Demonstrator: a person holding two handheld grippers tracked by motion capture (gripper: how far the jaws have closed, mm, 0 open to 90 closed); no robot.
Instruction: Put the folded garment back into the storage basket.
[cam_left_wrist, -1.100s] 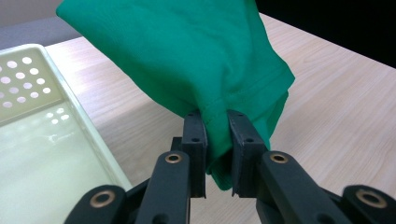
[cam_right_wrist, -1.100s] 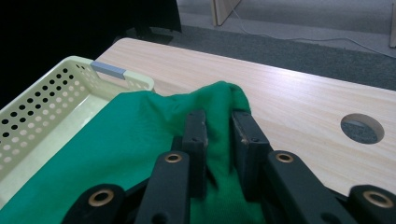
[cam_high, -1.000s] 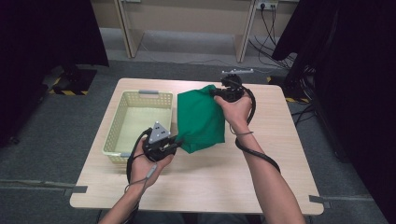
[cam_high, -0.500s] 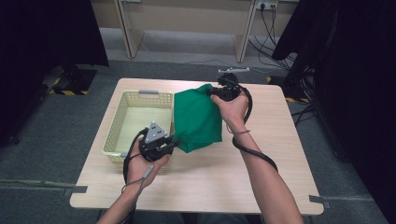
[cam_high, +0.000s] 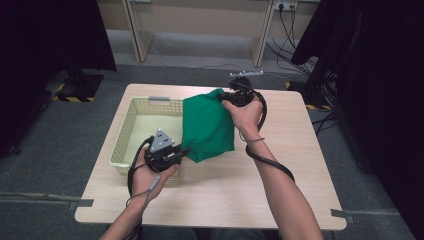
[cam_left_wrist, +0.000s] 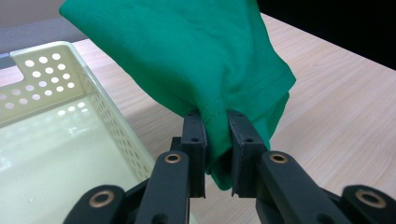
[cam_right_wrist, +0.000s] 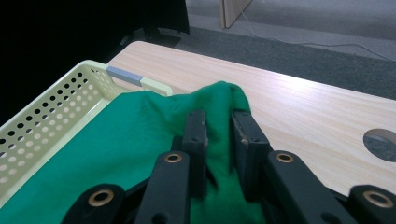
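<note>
Left gripper near, right gripper far forward, jaws of both clamped.

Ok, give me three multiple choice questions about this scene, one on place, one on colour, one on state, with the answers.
1. Where is the pale yellow perforated plastic basket?
A. left part of the wooden table
B. floor
C. right edge

2. What colour is the folded cloth?
A. red
B. green
C. white

3. How are the left tool and right tool set?
A. both open, apart from the cloth
B. one holds the basket
C. both shut on the cloth

A, the high view shows it there; B, every view shows green; C, fabric is pinched between each pair of jaws.
</note>
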